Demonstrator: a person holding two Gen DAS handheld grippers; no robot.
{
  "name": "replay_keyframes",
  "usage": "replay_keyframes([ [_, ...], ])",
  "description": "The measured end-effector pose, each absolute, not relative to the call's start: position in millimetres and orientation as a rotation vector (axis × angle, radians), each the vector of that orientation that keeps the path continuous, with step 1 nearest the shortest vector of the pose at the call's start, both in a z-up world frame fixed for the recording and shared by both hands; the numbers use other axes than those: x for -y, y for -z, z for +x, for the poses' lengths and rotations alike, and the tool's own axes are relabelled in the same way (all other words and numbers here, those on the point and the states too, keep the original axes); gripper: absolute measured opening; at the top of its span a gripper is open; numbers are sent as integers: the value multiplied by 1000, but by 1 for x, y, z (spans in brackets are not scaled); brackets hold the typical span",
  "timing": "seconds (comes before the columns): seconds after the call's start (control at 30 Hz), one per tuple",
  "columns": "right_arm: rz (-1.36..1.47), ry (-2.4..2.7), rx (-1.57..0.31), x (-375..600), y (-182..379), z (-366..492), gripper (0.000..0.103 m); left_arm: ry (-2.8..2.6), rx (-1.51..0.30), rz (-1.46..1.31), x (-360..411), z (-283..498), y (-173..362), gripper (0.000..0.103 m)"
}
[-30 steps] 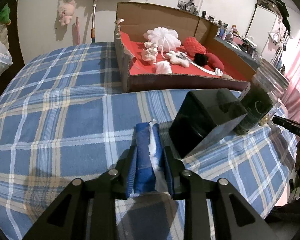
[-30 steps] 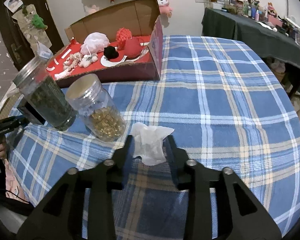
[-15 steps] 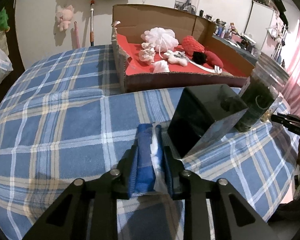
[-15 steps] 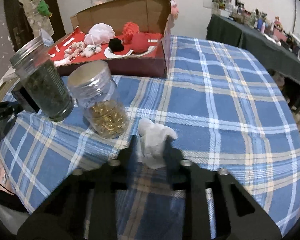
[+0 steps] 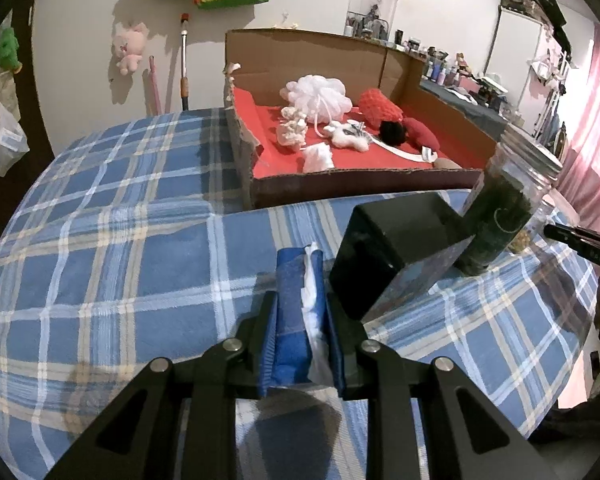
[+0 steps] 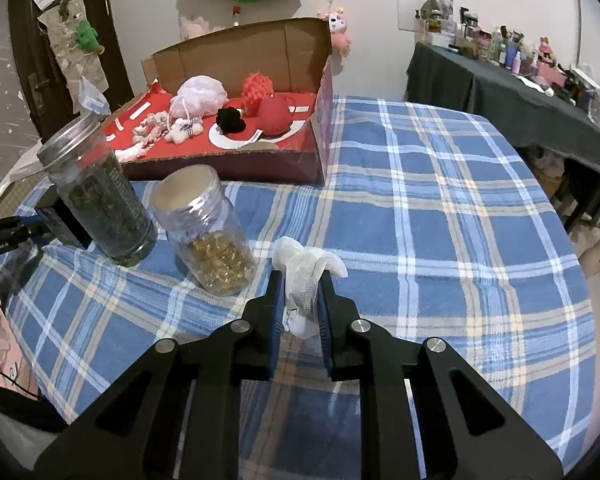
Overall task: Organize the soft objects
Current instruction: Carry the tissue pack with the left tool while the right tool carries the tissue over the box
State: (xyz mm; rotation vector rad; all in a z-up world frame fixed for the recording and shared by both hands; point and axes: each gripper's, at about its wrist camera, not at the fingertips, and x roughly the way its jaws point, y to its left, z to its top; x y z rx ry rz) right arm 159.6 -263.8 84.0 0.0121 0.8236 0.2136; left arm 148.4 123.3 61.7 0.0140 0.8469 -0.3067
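Observation:
My left gripper (image 5: 299,312) is shut on a blue tissue pack (image 5: 291,304) with white tissue (image 5: 312,300) sticking out of it, just above the checked tablecloth. My right gripper (image 6: 300,294) is shut on a crumpled white cloth (image 6: 302,276), squeezed between the blue pads. At the back stands a cardboard box (image 5: 312,56) with a red floor. It holds a white mesh pouf (image 5: 318,94), red knitted pieces (image 5: 380,108), a black pompom (image 5: 392,132) and small white soft toys (image 5: 346,136). The same box (image 6: 228,52) shows in the right wrist view.
A black box (image 5: 396,256) stands just right of the left gripper. A jar of dark leaves (image 6: 96,192) and a jar of yellow bits (image 6: 208,236) stand left of the right gripper. A dark-clothed side table (image 6: 512,96) with bottles stands at the far right.
The right gripper's jaws closed on the white cloth and lifted it a little off the tablecloth. The left gripper kept its hold on the tissue pack and barely moved.

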Motion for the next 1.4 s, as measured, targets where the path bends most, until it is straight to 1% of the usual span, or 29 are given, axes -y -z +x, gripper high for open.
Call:
replay_keyframes([
  [0.57, 33, -320, -802, 275, -105, 203, 15, 421, -817, 134, -116, 190, -81, 24],
  [0.97, 89, -413, -806, 271, -113, 222, 15, 480, -829, 129, -117, 209, -86, 24],
  [1.4, 81, -548, -820, 247, -129, 250, 15, 554, -811, 206, -91, 228, -108, 24],
])
